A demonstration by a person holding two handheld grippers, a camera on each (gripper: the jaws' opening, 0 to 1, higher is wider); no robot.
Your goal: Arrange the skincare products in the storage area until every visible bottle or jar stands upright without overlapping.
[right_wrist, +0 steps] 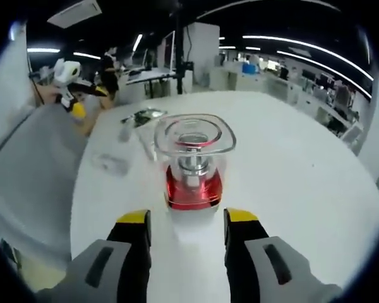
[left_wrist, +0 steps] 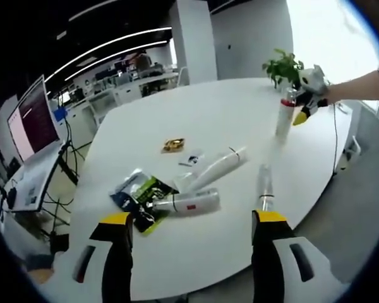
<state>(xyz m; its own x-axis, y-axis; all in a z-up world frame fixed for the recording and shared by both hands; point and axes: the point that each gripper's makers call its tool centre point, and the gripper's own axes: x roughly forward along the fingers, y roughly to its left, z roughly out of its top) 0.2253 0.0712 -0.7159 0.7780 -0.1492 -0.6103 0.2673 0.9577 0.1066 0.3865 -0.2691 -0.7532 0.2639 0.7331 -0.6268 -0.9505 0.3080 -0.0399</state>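
A white bottle with a red collar and clear square cap (right_wrist: 193,165) stands upright between my right gripper's (right_wrist: 187,218) jaws, which are closed in against its white body. The same bottle (left_wrist: 283,120) appears at the table's far right edge, with the right gripper (left_wrist: 306,104) at its top. My left gripper (left_wrist: 192,219) is open over the near table edge, holding nothing. Beyond it lie a white tube (left_wrist: 216,168) and a white bottle (left_wrist: 191,202), both on their sides. A slim clear bottle (left_wrist: 264,183) stands near the right jaw.
A dark and green sachet (left_wrist: 139,192), a gold packet (left_wrist: 172,144) and a small white packet (left_wrist: 191,158) lie on the round white table (left_wrist: 208,113). A potted plant (left_wrist: 282,66) stands at the far edge. Desks and monitors surround the table.
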